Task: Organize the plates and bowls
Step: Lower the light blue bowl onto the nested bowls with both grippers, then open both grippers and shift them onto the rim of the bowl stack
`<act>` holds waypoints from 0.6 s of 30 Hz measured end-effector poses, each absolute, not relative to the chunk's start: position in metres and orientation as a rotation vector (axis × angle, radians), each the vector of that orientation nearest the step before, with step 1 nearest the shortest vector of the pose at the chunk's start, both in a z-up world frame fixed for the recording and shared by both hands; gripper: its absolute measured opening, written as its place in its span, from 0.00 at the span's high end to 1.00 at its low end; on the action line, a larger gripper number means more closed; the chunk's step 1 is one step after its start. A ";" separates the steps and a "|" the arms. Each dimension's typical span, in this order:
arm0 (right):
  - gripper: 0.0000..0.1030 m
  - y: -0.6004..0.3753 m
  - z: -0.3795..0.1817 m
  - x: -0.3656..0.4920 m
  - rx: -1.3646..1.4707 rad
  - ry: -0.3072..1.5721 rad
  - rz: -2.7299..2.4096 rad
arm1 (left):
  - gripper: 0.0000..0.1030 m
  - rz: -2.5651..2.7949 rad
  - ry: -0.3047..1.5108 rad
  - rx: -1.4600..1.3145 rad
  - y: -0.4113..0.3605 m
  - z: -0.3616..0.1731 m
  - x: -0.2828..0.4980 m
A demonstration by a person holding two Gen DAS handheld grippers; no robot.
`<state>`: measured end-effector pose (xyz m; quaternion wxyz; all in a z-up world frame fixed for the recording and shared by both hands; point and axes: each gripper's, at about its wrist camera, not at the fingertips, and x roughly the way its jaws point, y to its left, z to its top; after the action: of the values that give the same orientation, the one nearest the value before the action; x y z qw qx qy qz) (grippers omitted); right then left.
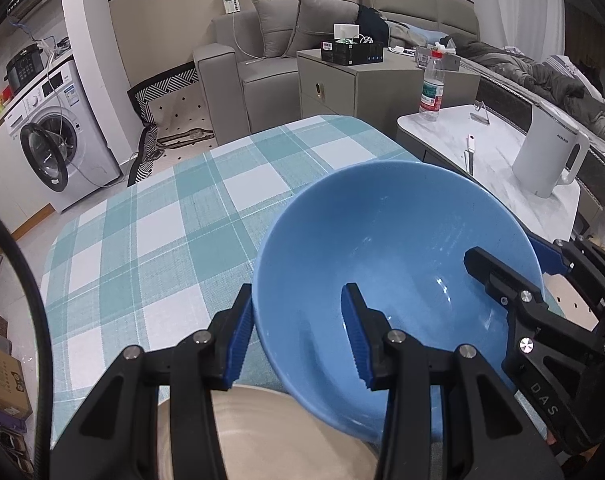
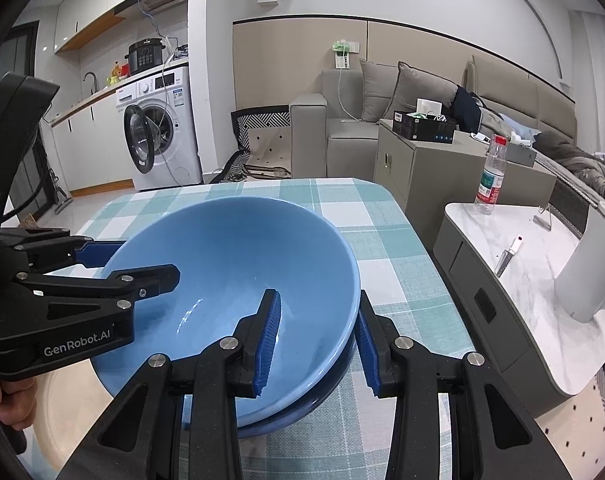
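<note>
Two grippers point(image 1: 298, 336) point(image 2: 318, 344) straddle one blue bowl's point(image 1: 398, 240) rim.

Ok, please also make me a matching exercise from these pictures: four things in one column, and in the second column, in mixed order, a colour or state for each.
Things:
1. bowl
2. bottle
3. kettle
4. washing machine

Colour or state:
A. its round door stands open
B. clear, with a red cap
C. white, with a big handle at the side
D. blue and tilted

Right pairs: 1-D, 2-B, 3-C, 4-A
</note>
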<state>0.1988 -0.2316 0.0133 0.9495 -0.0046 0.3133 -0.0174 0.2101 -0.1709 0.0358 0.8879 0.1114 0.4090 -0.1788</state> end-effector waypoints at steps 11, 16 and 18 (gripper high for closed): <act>0.63 -0.232 0.008 0.201 -0.028 0.647 -0.045 | 0.59 -0.377 0.841 0.252 -0.174 0.035 0.207; 0.55 -0.237 0.010 0.201 -0.012 0.653 -0.017 | 0.58 -0.384 0.862 0.235 -0.171 0.033 0.208; 0.49 -0.241 0.013 0.200 -0.006 0.645 -0.018 | 0.57 -0.382 0.867 0.218 -0.168 0.033 0.208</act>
<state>0.1998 -0.2410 0.0126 0.9485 -0.0031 0.3168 -0.0087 0.2084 -0.1677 0.0331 0.8841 0.1047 0.4167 -0.1836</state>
